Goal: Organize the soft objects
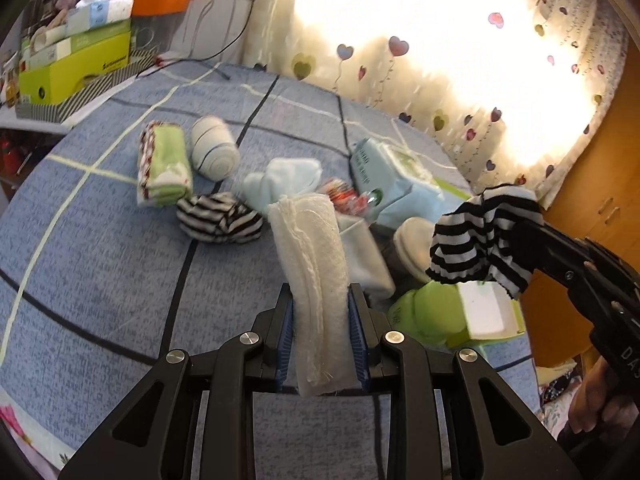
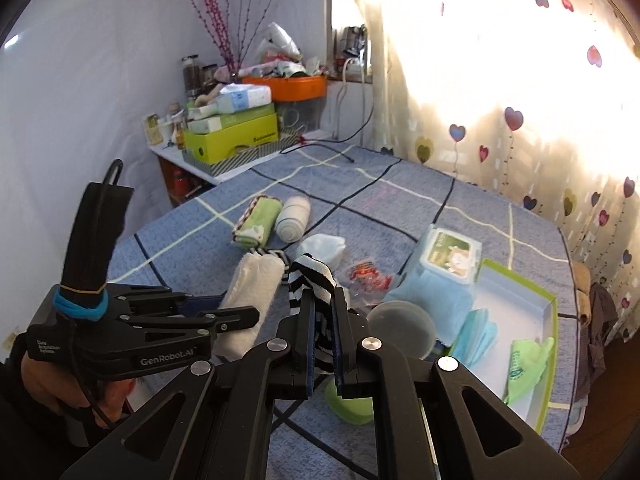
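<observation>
Two loads: both claws are full at once, so neither can rescue the other's drop.
Left claw (image 1: 321,312): clamped on a rolled white terry towel (image 1: 310,264), which stands up and forward between the blue pads, held above the blue checked bedspread (image 1: 100,240).
Right claw (image 2: 323,320): pinched together on a black-and-white striped sock (image 2: 310,280), raised over the clutter; most of the fabric bunches above the tips, and in the left view a loose cuff droops free.
Risk, towel: the grip sits on the lower half of the roll, so the long free end may sag or unroll if it is swung fast.
Risk, sock: thin knit may slide out of the pads, or the dangling cuff may snag the heap below.
Pair: a second striped sock bundle (image 1: 219,219) lies on the bedspread at about 10 o'clock from the towel in the left view; dropping the held sock elsewhere would split the pair.
Sorted row: the green folded cloth with dark trim (image 1: 164,166) and the white rolled sock with thin stripes (image 1: 215,148) lie side by side at 11 o'clock; a careless placement may knock them.
Crowding: the green-rimmed white box (image 2: 550,308), at 3 o'clock in the right view, and the pale blue wet-wipe pack (image 2: 450,258) leave little bare landing room near the claws.
Arms: the two claws work close together, so a collision is possible.
</observation>
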`<state>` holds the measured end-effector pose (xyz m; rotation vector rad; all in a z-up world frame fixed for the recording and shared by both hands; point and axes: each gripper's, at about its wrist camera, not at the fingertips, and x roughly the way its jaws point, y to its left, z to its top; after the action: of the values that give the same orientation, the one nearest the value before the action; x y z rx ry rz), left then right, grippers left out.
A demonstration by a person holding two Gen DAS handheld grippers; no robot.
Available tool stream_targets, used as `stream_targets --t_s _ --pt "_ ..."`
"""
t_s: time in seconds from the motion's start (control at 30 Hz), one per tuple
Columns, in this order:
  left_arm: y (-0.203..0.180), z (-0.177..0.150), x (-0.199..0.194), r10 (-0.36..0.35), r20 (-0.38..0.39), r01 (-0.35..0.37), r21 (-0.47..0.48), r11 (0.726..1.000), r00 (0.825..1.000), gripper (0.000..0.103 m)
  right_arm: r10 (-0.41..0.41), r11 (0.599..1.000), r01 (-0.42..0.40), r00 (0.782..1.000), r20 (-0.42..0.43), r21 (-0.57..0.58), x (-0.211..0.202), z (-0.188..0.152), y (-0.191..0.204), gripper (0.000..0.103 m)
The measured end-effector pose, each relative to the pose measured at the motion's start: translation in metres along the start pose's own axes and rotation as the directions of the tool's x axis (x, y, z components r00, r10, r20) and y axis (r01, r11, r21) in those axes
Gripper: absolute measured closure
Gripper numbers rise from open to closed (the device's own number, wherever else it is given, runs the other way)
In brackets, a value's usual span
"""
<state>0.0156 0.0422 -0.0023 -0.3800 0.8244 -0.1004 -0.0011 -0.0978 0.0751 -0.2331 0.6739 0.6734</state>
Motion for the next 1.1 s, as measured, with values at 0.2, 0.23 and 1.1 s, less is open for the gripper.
stream_targets --t_s 0.2,0.23,1.1 --pt "-0.014 0.013 -0.003 -0.050 0.024 0.049 0.039 0.998 0.998 0.077 -0.053 0.998 0.053 0.999 0.007 0.029 -0.010 -0.001 -0.012 0.096" --pt "-0.018 0.014 -0.004 -0.055 0.027 0.054 0.046 0.997 0.998 0.077 -0.061 0.998 0.061 0.998 0.005 0.035 -0.011 -0.002 -0.014 0.096" --pt "-0.084 0.035 0.014 -0.157 -0.002 0.155 0.167 0.974 0.988 0.077 -0.163 0.977 0.163 0.987 -0.009 0.136 -0.029 -0.021 -0.071 0.096"
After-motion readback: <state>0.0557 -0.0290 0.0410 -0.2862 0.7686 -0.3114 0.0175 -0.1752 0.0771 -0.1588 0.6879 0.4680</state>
